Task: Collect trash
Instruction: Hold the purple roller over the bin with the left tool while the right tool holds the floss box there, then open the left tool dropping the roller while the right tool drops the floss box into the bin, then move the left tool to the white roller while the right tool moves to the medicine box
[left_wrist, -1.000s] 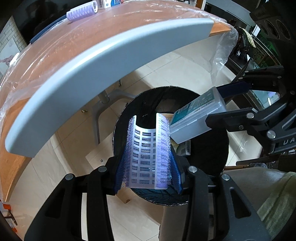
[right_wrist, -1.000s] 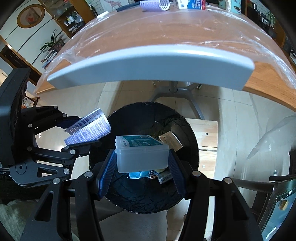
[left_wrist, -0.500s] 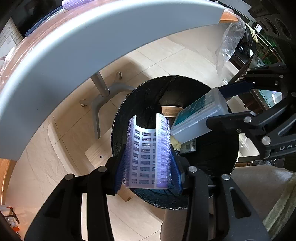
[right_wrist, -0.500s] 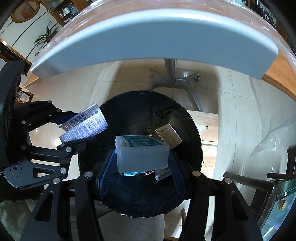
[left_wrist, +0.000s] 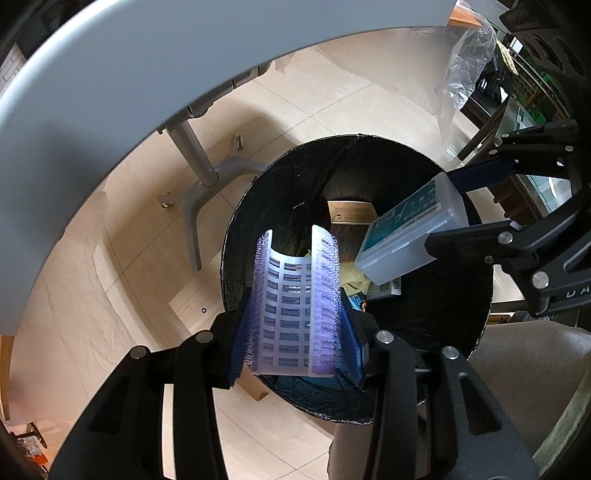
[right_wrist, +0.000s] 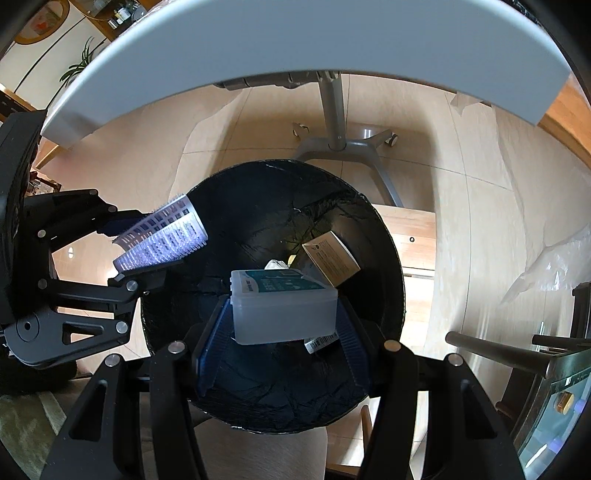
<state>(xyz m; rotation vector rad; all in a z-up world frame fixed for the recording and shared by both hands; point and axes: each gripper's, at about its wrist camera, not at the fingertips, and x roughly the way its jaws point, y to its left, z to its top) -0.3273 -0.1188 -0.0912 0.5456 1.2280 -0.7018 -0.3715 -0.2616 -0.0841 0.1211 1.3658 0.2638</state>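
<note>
My left gripper is shut on a purple hair roller and holds it over the near rim of a round bin lined with a black bag. My right gripper is shut on a clear plastic box with a teal label, held above the bin's opening. The box also shows in the left wrist view, and the roller in the right wrist view. Trash lies in the bin, among it a brown card packet.
The grey edge of the table arches overhead, with its metal leg and foot on the tiled floor behind the bin. A low wooden stand sits under the bin. A clear plastic sheet hangs at the right.
Both grippers have dropped below the table edge and moved closer to the bin, each still holding its item. The table top has gone out of view.
</note>
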